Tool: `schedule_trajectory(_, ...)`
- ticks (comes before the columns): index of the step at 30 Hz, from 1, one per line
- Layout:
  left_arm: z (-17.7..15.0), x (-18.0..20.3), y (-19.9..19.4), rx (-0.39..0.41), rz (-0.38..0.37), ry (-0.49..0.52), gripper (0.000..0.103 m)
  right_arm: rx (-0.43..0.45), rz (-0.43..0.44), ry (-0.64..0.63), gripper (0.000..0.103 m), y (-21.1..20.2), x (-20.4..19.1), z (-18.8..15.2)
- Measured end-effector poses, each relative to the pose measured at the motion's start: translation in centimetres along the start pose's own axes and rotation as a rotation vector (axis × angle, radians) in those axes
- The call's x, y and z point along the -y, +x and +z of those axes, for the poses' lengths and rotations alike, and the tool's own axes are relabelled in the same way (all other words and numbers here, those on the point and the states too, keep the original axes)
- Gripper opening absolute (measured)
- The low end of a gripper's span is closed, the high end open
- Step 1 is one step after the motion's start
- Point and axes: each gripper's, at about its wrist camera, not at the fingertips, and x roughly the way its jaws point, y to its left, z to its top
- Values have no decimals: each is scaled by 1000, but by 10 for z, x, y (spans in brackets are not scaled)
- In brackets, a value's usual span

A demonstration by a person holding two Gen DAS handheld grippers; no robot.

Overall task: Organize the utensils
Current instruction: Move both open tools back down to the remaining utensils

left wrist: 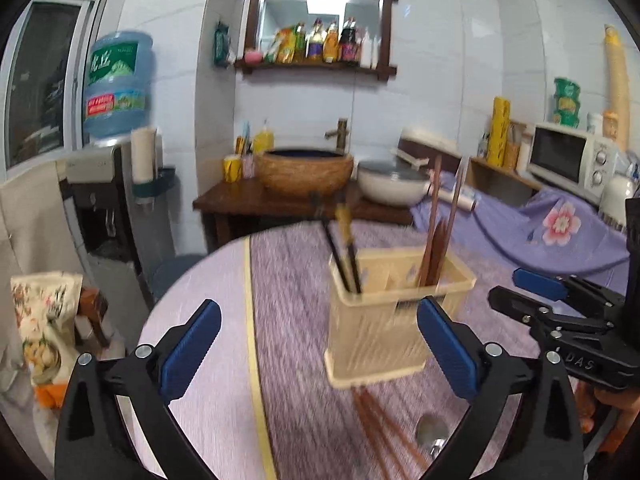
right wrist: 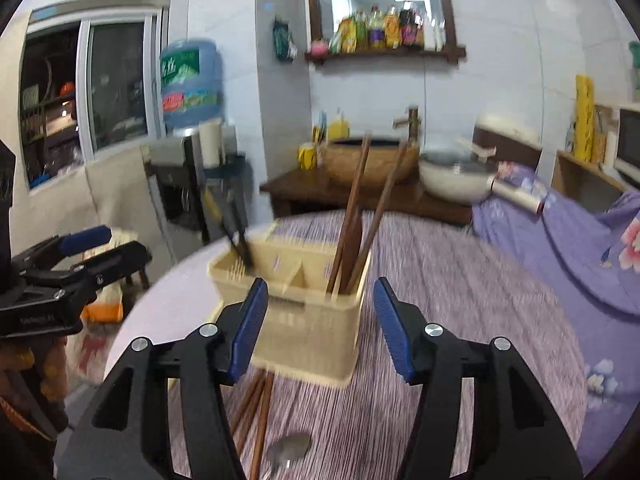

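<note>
A cream slotted utensil holder (left wrist: 384, 328) (right wrist: 308, 328) stands on the round table with the purple striped cloth (left wrist: 288, 280). Black chopsticks (left wrist: 344, 256) (right wrist: 236, 236) lean in its left compartment. Brown chopsticks (left wrist: 436, 232) (right wrist: 360, 216) stand in its right one. More brown chopsticks (left wrist: 380, 432) (right wrist: 256, 420) and a metal spoon (left wrist: 432, 434) (right wrist: 290, 446) lie on the cloth in front of the holder. My left gripper (left wrist: 318, 308) is wide open just short of the holder, nothing between its pads. My right gripper (right wrist: 320, 286) is open too, empty, facing the holder's right half.
Behind the table a dark wooden stand carries a woven basin (left wrist: 304, 172) and a white lidded pan (left wrist: 390, 184). A bench under purple flowered fabric (left wrist: 560, 236) and a microwave (left wrist: 568, 160) are at the right. A water dispenser (left wrist: 116, 128) stands at the left.
</note>
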Motion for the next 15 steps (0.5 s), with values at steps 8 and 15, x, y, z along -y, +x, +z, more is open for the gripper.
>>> schedule_trajectory(8,-76,-3,24,-194,28,-29,85,-275,26,78,55,35,-4,-84)
schedule_trajectory(15,-108,2,35,-293,-19,-25,64,-372,104,208,52,49,1,-123)
